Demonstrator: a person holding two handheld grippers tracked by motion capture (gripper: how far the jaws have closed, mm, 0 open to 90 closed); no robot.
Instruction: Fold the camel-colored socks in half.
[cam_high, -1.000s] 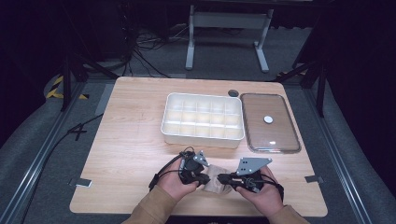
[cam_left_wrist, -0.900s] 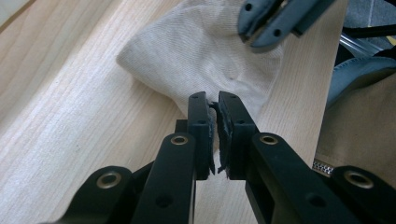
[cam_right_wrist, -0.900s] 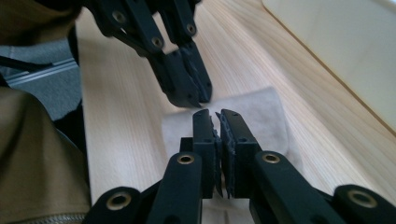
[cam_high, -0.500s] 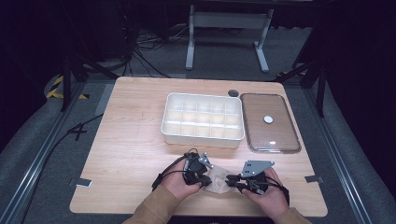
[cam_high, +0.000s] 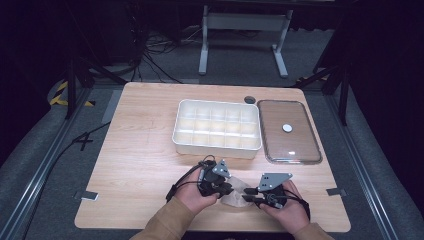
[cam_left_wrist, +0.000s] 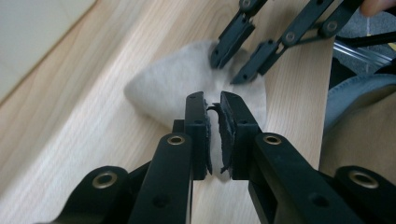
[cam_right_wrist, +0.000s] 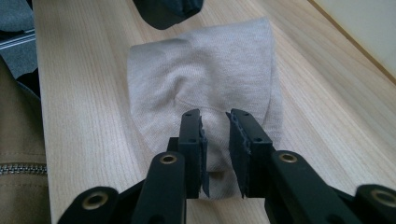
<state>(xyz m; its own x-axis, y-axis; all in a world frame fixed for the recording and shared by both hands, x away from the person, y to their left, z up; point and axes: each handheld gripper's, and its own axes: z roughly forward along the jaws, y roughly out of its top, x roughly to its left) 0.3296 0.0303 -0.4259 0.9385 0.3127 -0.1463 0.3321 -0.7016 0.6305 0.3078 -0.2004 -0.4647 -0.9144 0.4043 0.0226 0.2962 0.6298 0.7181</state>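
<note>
One beige cloth (cam_high: 236, 194) on table (cam_high: 140, 160) near front edge, between two grippers. Left gripper (cam_high: 224, 188) pinching cloth's edge. Right gripper (cam_high: 248, 195) just opening, jaws slightly parted over cloth, not pinching. Behind: one compartment tray (cam_high: 217, 128), one clear lid (cam_high: 289, 131) at right.

Bare counter (cam_high: 140, 150) lies open to the left of both hands. Ahead, the compartment tray (cam_high: 217, 129) and the clear lid (cam_high: 289, 131) just beside it block the way.
</note>
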